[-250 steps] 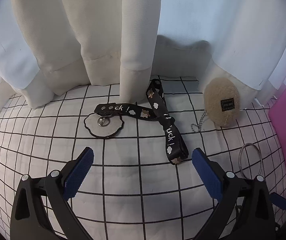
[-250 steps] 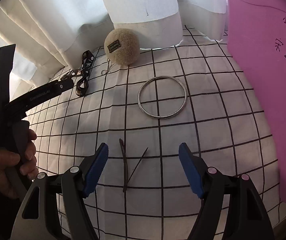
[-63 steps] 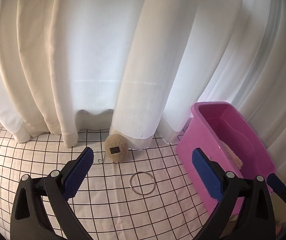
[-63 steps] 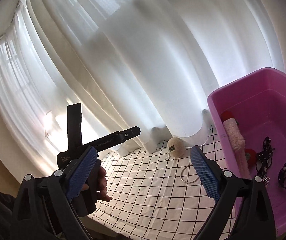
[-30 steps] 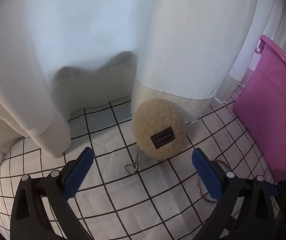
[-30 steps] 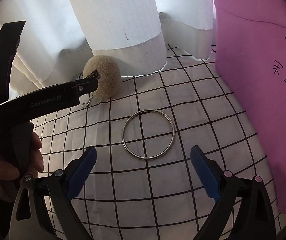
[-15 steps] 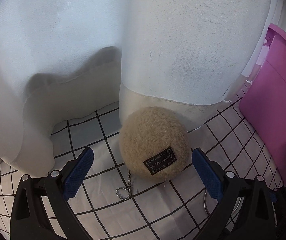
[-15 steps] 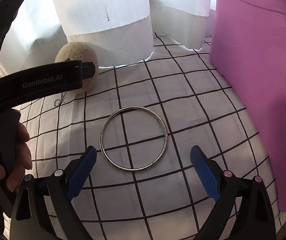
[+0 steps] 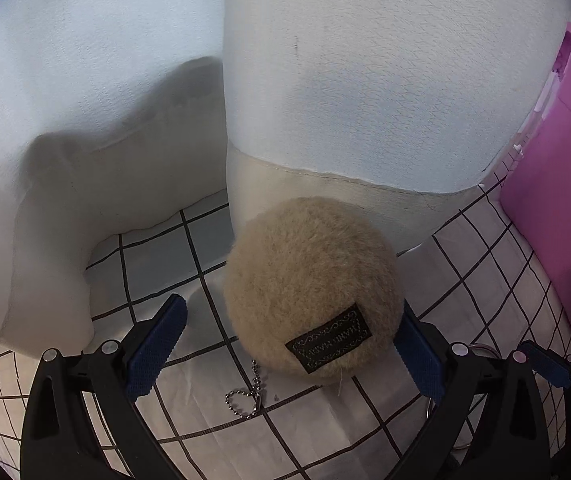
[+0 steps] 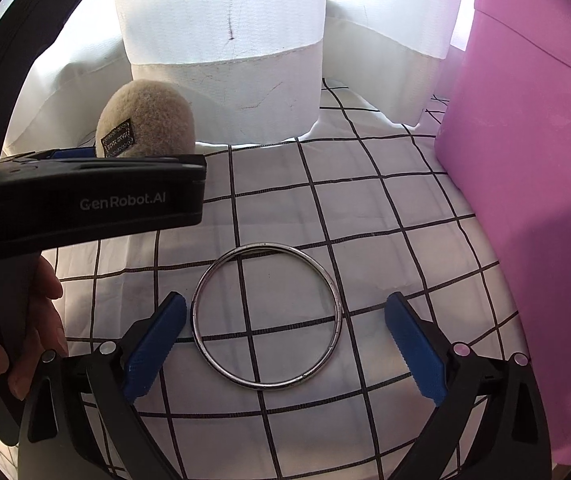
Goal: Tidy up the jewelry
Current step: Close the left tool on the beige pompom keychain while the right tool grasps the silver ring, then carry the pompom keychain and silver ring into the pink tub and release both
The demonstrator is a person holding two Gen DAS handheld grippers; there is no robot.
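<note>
Left claw (image 9: 291, 350) gapes around the plush ball (image 9: 311, 286); right claw (image 10: 281, 350) gapes over the ring (image 10: 266, 315).

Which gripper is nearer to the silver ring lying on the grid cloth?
Right. The right gripper is open with the silver ring lying between its fingers. The left gripper is off to the ring's left, open around the plush ball.
</note>
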